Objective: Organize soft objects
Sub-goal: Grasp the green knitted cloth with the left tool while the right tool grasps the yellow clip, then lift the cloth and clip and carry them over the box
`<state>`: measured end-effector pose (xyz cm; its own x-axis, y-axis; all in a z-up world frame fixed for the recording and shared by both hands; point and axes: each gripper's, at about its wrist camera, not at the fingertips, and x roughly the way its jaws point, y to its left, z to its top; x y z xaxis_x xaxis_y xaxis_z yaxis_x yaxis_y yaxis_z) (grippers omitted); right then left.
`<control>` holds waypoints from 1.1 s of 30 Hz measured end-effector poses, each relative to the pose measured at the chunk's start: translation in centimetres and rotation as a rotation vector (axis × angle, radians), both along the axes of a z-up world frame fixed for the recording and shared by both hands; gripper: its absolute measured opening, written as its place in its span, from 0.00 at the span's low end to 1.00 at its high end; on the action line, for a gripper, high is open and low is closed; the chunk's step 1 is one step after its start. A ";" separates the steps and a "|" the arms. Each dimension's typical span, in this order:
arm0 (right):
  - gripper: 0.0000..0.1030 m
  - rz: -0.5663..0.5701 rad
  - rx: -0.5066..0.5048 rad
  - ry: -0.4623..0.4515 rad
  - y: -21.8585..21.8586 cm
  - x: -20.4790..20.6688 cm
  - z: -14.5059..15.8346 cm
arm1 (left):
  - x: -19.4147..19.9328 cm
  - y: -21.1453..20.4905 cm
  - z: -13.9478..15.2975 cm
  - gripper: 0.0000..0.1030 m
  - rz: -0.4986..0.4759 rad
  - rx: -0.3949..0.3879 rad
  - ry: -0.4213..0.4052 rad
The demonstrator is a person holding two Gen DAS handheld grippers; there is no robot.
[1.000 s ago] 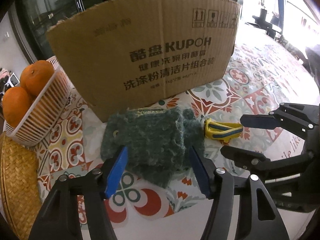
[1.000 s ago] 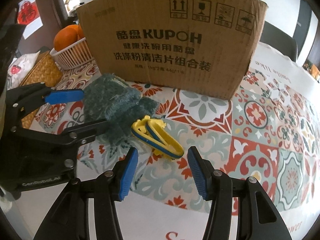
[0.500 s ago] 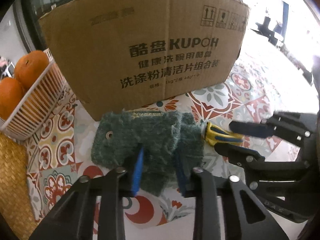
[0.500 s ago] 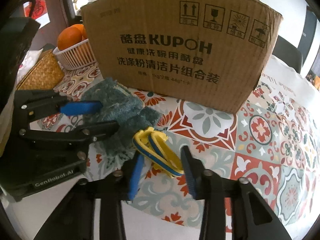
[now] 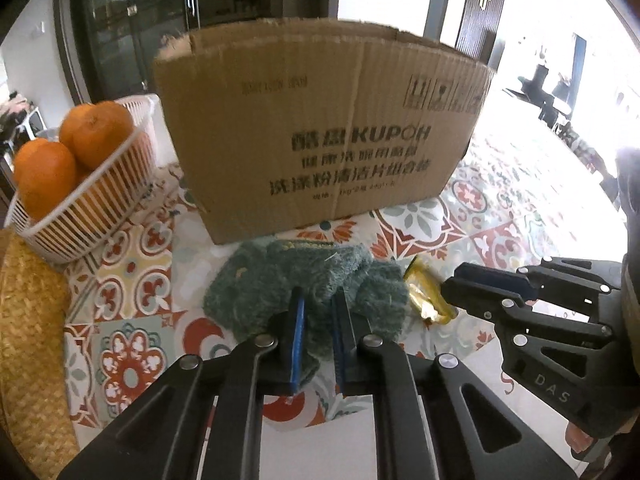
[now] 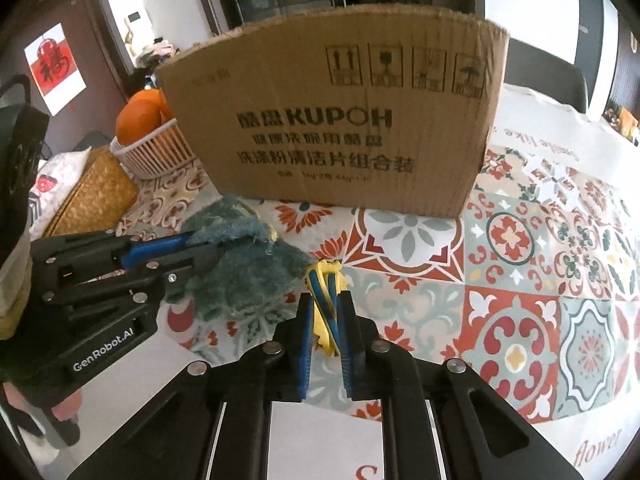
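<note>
- Pinching the teal fuzzy cloth (image 5: pixel 304 292), the left gripper (image 5: pixel 318 320) has its blue pads nearly together with a bunched fold of the fabric between them.
- The cloth lies crumpled on the patterned tablecloth (image 6: pixel 516 280), just in front of the cardboard box (image 5: pixel 320 140).
- The right gripper (image 6: pixel 326 320) is closed almost fully around the yellow and blue soft toy (image 6: pixel 326 292), which stands up between its pads.
- The toy sits just beside the cloth's right edge, near the box front.
- A white basket (image 5: pixel 88 208) holding oranges (image 5: pixel 72 148) stands left of the box, next to a woven mat (image 5: pixel 28 320).
</note>
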<state>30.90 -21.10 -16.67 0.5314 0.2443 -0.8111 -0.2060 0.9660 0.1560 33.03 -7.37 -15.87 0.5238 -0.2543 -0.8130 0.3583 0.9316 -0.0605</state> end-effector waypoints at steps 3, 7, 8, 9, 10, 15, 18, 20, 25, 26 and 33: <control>0.11 -0.004 0.011 -0.009 -0.1 -0.4 0.5 | -0.4 0.5 0.6 0.13 0.004 -0.008 -0.013; 0.11 0.006 0.008 0.002 -0.1 -0.5 0.5 | -0.7 0.9 0.5 0.13 0.009 -0.005 -0.017; 0.11 0.001 0.017 0.001 -0.2 -0.6 0.5 | -0.8 1.0 0.4 0.13 0.009 -0.003 -0.019; 0.14 0.005 0.028 0.000 -0.1 -0.6 0.5 | -0.9 1.1 0.4 0.13 0.011 0.000 -0.024; 0.18 0.011 0.030 -0.001 0.0 -0.6 0.5 | -1.0 1.2 0.4 0.13 0.011 0.002 -0.024; 0.40 0.043 -0.052 -0.005 1.3 0.0 -0.3 | -1.3 1.4 0.3 0.13 0.033 0.003 -0.018; 0.40 0.083 -0.068 0.024 1.9 0.8 -1.1 | -1.1 1.8 0.0 0.13 0.049 0.004 -0.005; 0.40 0.106 -0.093 0.053 2.4 1.4 -1.9 | -0.9 2.0 -0.2 0.13 0.058 0.003 0.002; 0.40 0.139 -0.143 0.060 3.1 1.7 -2.9 | -0.7 1.9 -0.4 0.13 0.057 0.005 0.008; 0.40 0.137 -0.147 0.063 3.1 1.7 -3.1 | -0.6 1.9 -0.4 0.13 0.057 0.003 0.010; 0.30 0.120 -0.141 0.061 3.0 1.5 -3.8 | -0.3 1.7 -0.7 0.13 0.060 -0.010 0.021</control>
